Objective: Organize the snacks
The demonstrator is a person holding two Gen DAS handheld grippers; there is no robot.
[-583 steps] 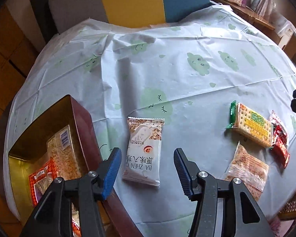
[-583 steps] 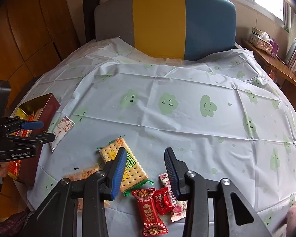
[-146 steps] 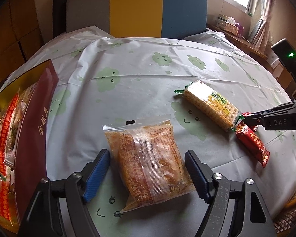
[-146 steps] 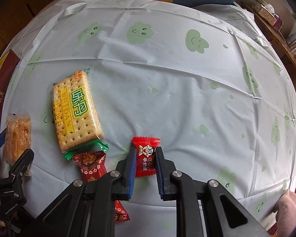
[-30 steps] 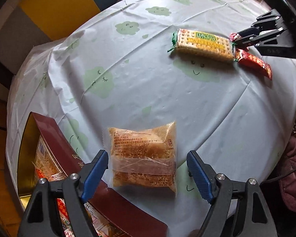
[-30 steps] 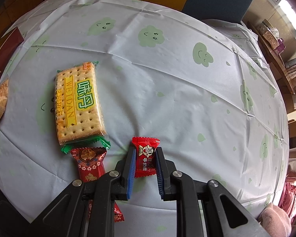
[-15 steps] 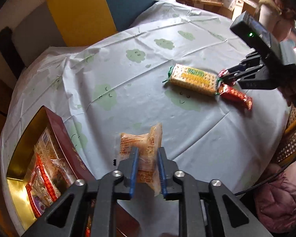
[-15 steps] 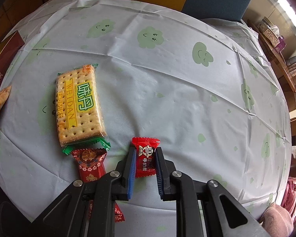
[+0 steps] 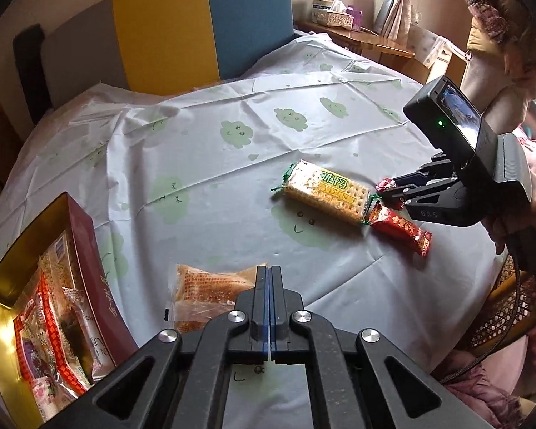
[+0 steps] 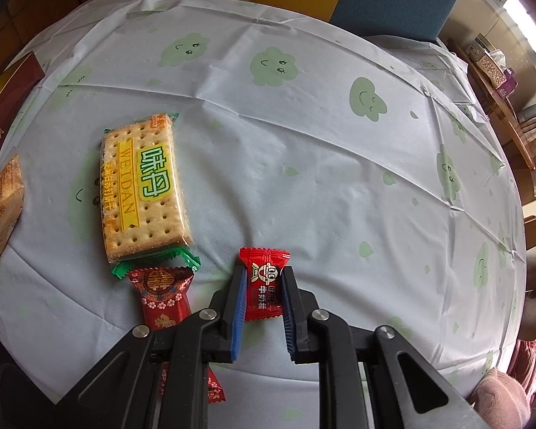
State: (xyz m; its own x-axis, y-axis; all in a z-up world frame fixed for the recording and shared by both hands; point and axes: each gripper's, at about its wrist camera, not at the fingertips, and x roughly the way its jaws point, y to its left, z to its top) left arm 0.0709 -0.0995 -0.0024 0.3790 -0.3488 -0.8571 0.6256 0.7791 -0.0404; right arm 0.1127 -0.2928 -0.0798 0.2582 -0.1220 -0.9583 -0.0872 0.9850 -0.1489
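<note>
My left gripper (image 9: 269,271) is fully shut, its fingers meeting with nothing between them. The orange rice-cake packet (image 9: 211,295) lies on the tablecloth just to its left, beside the dark red snack box (image 9: 89,243). It also shows at the left edge of the right wrist view (image 10: 3,207). My right gripper (image 10: 264,275) is shut on a small red candy (image 10: 264,291) and shows in the left wrist view (image 9: 393,191). A cracker pack (image 10: 143,186) and a long red candy (image 10: 164,293) lie to its left.
The box holds several snack packets (image 9: 50,307) and stands at the table's left edge. A grey, yellow and blue chair back (image 9: 168,32) is behind the table. A wooden side table with a tissue box (image 9: 334,18) stands at the back right.
My left gripper has closed completely. The rice-cake packet has slipped out of the jaws and lies flat on the cloth. The right gripper keeps its hold on the red candy.
</note>
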